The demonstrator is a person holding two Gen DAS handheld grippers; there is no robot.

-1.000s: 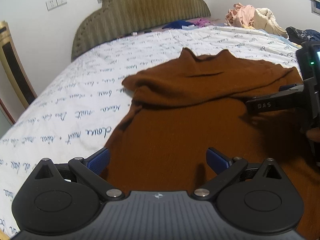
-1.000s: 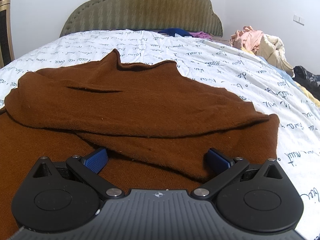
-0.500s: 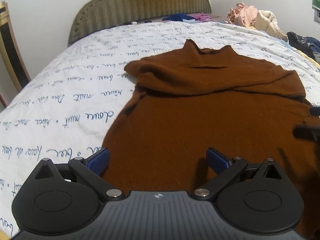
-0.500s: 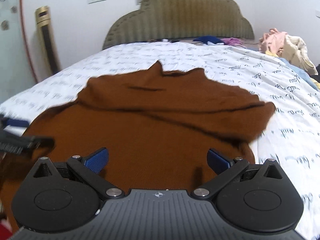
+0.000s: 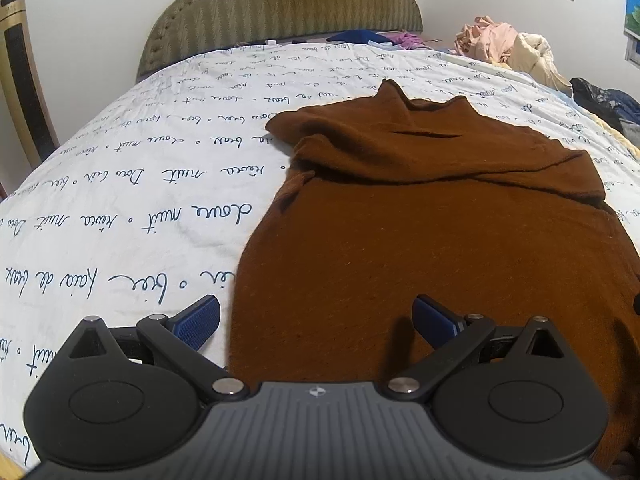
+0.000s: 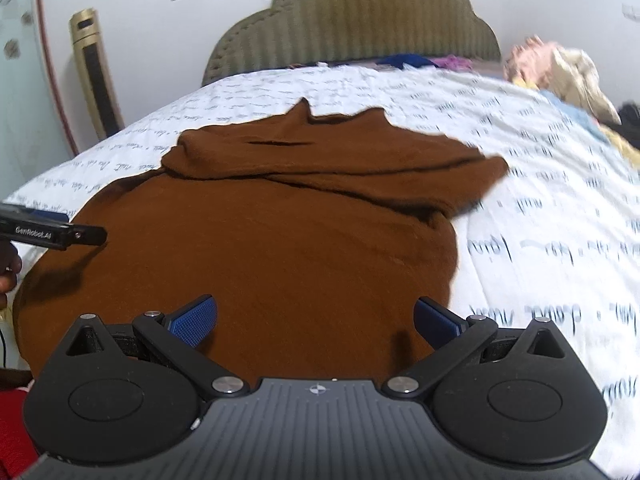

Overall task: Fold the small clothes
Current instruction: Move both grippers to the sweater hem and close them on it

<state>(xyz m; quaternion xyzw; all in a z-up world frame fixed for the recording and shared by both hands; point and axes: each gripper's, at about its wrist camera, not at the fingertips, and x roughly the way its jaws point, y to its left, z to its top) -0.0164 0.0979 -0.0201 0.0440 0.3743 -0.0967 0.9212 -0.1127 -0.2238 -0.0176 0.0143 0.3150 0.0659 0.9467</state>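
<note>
A brown knitted sweater [image 5: 420, 216] lies on the bed, its collar pointing to the headboard and both sleeves folded across its chest. My left gripper [image 5: 316, 318] hovers open over the sweater's near left hem, nothing between its blue pads. In the right wrist view the same sweater [image 6: 280, 232] fills the middle, and my right gripper [image 6: 316, 316] hangs open above its near right hem, empty. The left gripper's black finger [image 6: 60, 234] pokes in from the left edge there, with a hand behind it.
The bed has a white sheet [image 5: 132, 200] printed with blue handwriting and an olive padded headboard [image 5: 280, 4]. A heap of pink and cream clothes [image 5: 508, 46] lies at the far right, dark garments [image 5: 608, 100] beside it. A gold tower fan [image 6: 96, 76] stands left of the bed.
Both grippers have pulled back toward the sweater's near hem and apart, so more of the sweater shows. The right gripper has left the left wrist view. Both stayed open.
</note>
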